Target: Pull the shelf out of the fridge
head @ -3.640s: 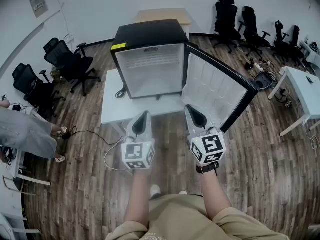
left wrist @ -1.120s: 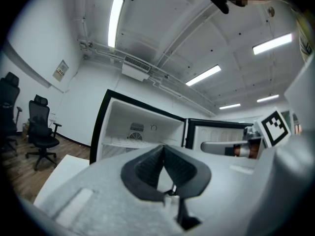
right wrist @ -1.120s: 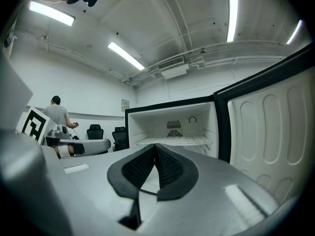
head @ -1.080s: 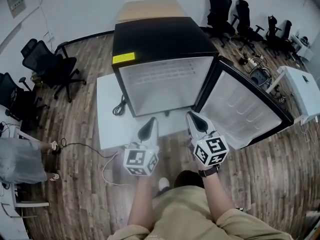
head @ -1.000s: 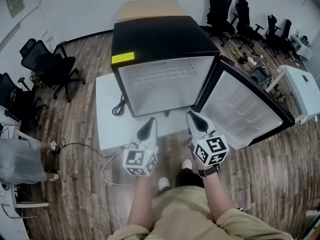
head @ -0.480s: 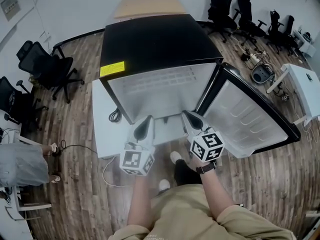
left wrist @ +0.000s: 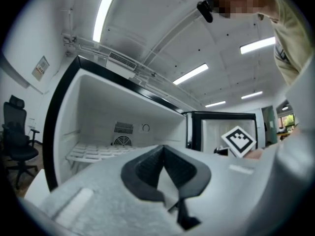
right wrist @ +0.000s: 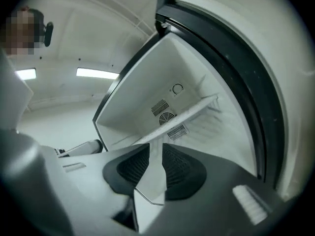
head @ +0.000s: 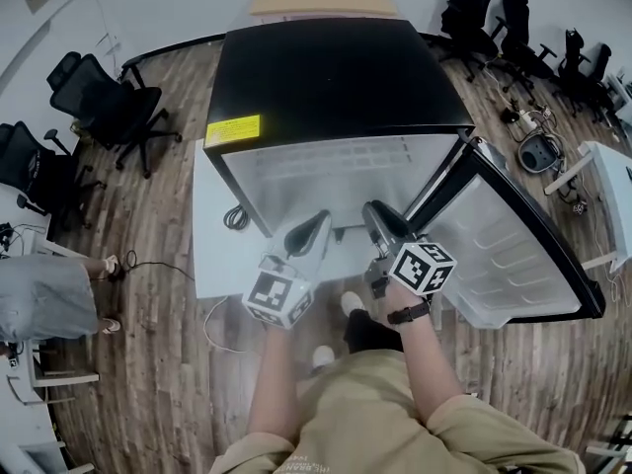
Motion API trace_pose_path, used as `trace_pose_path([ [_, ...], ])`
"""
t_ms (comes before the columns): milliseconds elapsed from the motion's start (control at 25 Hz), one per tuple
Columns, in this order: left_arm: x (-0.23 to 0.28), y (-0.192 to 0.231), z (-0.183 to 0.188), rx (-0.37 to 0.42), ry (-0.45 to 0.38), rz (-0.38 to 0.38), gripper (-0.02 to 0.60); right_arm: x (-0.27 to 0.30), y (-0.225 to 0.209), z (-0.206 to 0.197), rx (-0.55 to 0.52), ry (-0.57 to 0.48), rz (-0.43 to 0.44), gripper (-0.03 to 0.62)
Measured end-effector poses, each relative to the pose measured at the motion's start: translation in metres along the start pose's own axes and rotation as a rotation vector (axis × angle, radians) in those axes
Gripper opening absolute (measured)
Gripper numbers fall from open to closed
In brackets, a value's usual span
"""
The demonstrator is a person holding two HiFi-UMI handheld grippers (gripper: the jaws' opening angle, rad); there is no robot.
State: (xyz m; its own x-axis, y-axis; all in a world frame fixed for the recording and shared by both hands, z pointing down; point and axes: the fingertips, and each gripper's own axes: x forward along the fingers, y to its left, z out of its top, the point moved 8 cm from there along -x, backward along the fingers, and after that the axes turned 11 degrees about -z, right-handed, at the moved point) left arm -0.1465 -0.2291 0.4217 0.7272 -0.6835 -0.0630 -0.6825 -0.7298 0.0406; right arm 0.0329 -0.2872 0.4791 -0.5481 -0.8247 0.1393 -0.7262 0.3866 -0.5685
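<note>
The white slatted shelf is sitting fully inside the fridge, lying level across the white compartment, its left edge resting against the side wall and its back running toward the round fan vent in the rear wall. The black-topped fridge is standing on a white desk with its door swinging wide to the right, the pale inner lining facing up toward the head camera. A yellow label is showing at the front left corner of the fridge top, and a coiled cable is lying on the desk just beside the cabinet.

The person is holding both grippers level at the open front, near the lower edge of the compartment and not touching the shelf. The left gripper is pointing into the opening with its pads pressed together at the tips and nothing between them. The right gripper, rolled to one side, is aiming at the shelf's front edge; its jaws have just been opening and are standing slightly apart, with nothing caught in the narrow gap.

Black office chairs are standing on the wood floor to the left, and another person in grey is showing partly at the left edge.
</note>
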Motion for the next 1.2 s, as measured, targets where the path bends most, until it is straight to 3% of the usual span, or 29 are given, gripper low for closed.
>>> trace_pose_path([
  [280, 0.007, 0.01, 0.006, 0.035, -0.004, -0.051, -0.002, 0.029, -0.016, 0.003, 0.238, -0.049, 0.051, 0.133],
  [800, 0.013, 0.014, 0.009, 0.052, -0.022, -0.086, -0.002, 0.071, -0.016, 0.014, 0.494, -0.143, 0.14, 0.184],
  [1040, 0.018, 0.02, 0.011, 0.058, -0.016, -0.088, -0.002, 0.086, -0.021, 0.023, 0.492, -0.168, 0.173, 0.186],
  [1200, 0.019, 0.026, 0.005, 0.076, 0.0, -0.052, -0.002, 0.098, -0.021, 0.022, 0.557, -0.16, 0.186, 0.187],
])
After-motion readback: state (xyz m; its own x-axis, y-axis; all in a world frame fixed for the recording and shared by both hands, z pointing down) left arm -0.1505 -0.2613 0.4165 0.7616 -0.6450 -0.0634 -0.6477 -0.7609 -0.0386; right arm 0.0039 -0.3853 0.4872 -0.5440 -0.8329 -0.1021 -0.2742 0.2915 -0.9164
